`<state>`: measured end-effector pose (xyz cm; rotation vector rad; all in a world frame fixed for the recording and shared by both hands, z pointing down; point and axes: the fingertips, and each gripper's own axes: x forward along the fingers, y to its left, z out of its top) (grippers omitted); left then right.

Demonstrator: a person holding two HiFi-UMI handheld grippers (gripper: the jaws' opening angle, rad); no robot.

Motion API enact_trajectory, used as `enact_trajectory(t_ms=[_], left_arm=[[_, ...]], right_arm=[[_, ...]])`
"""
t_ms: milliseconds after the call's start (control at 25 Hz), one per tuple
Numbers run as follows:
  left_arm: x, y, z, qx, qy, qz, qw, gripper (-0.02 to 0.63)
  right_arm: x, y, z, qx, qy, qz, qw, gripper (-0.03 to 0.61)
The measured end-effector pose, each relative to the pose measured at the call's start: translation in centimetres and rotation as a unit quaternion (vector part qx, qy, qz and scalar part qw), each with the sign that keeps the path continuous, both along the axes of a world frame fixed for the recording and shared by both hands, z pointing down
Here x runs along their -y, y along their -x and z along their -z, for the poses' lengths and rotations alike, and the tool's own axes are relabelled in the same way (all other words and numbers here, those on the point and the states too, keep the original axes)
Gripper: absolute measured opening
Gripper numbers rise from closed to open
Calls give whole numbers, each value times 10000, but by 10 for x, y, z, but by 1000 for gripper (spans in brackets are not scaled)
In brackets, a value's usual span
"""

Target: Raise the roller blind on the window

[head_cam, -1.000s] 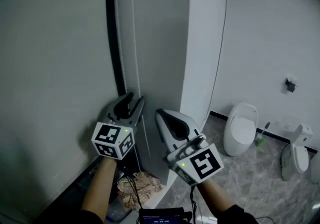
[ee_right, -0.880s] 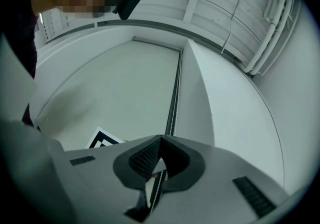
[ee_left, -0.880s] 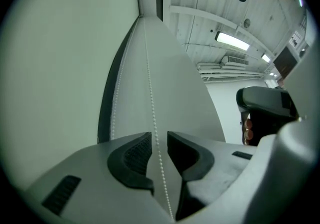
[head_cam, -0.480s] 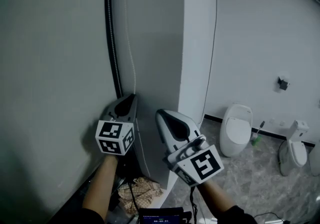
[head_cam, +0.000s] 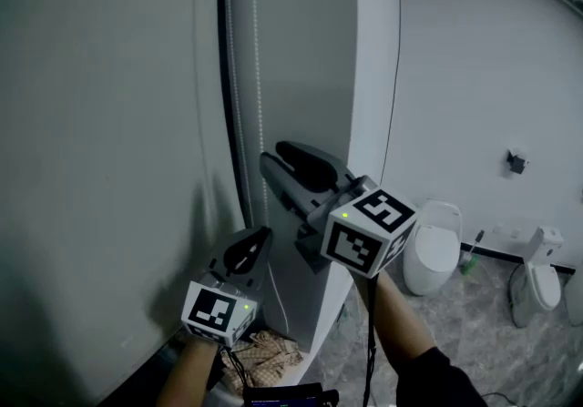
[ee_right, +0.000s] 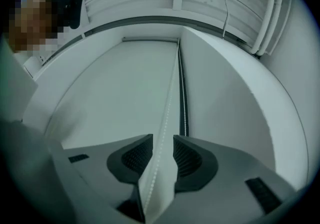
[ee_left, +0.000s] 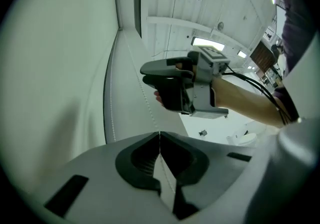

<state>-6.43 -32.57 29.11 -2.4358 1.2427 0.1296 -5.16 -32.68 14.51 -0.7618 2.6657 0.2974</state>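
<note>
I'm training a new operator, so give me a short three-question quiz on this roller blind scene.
1. True or false: the left gripper is shut on the bead chain.
2. In the head view, which is higher? A the left gripper, B the right gripper.
3. Fill in: the right gripper's jaws stand ___, the chain running between them.
Key: 1 true; 2 B; 3 apart.

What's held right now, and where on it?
Left gripper clamps the bead chain low down; right gripper's fingers are apart, chain running between them higher up.
</note>
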Motion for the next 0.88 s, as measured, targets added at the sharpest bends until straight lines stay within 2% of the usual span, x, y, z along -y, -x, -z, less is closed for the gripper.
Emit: enact_trajectory(t_ms=[160, 320, 400, 480, 560, 600, 680, 800, 880], left_arm=[[-22, 2, -3, 70, 42, -30, 10000, 18], [-28, 4, -44, 351, 159, -105, 9992, 18], [-30, 2, -56, 438, 241, -156, 9986, 18], [-30, 0, -66, 570, 411, -165, 9974, 18], [-23, 4, -77, 621, 732, -225, 9951, 18], [-20, 8, -80, 506, 918, -301, 9940, 18], [-22, 18, -74, 6, 1090, -504, 9928, 20], [-28, 41, -38, -913, 831, -799, 9891, 20], [-26, 49, -2, -1168, 535, -877, 9878, 20]], right_arm=[[-8, 11, 31, 142, 112, 357, 9992, 109], [-14, 16, 28, 378, 190, 469, 9980, 104], [-12, 19, 25, 182, 280, 390, 9987, 25], [-10, 24, 18, -56, 377, 406, 9984, 18], [-6, 25, 8, -285, 273, 252, 9989, 17], [-3, 23, 2, -401, 168, 90, 9990, 17], [-2, 23, -21, -637, 73, -123, 9979, 15], [-5, 35, -85, -973, 211, -70, 9950, 15], [-9, 38, -124, -1224, 240, -114, 9921, 15]])
